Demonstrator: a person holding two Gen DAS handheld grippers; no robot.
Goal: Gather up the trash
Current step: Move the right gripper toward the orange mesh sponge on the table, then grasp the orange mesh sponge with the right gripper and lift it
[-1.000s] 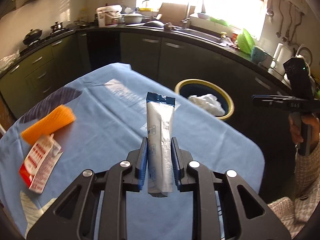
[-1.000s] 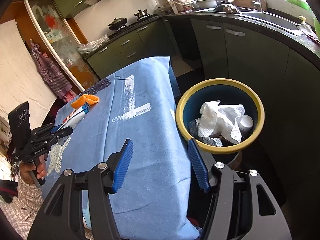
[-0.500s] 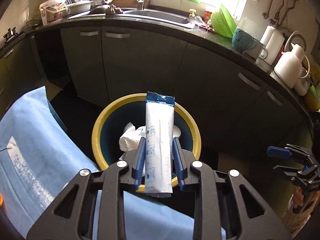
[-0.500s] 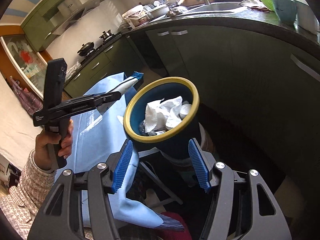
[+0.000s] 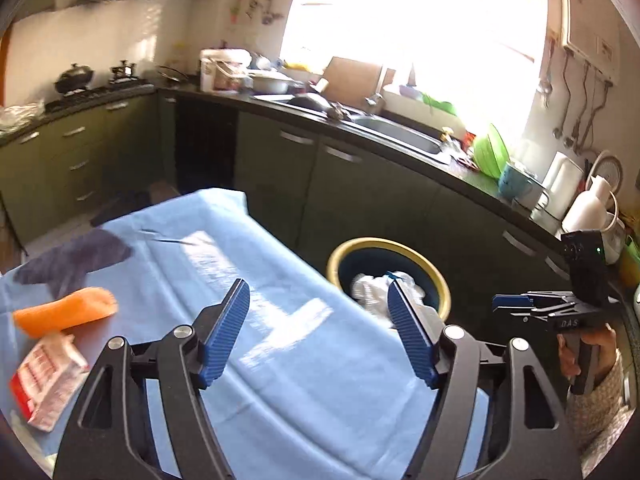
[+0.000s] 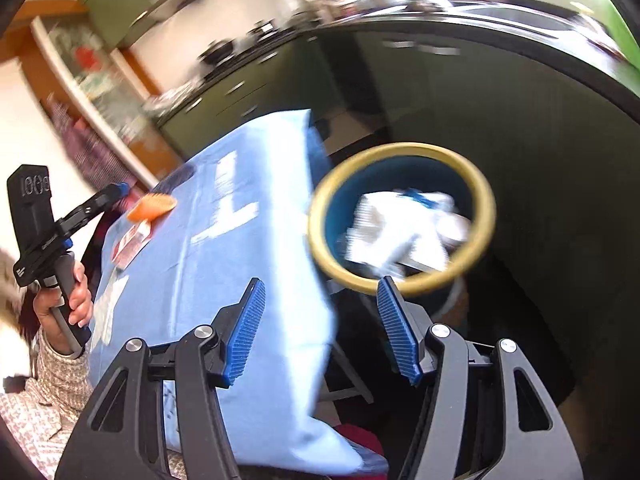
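Left wrist view: left gripper (image 5: 318, 330) released, empty; right gripper (image 6: 320, 330) likewise. Approach orange wrapper (image 5: 64, 312), well left of bin (image 5: 442, 284), squarely.

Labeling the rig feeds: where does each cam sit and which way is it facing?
Left wrist: on the left gripper, facing across the blue tablecloth toward the bin and sink counter; own open fingers and the right gripper in its hand show.
Right wrist: on the right gripper, facing the bin and table edge; open fingers, left gripper show.
Shared: bin, tablecloth, orange sponge, red-white wrapper.
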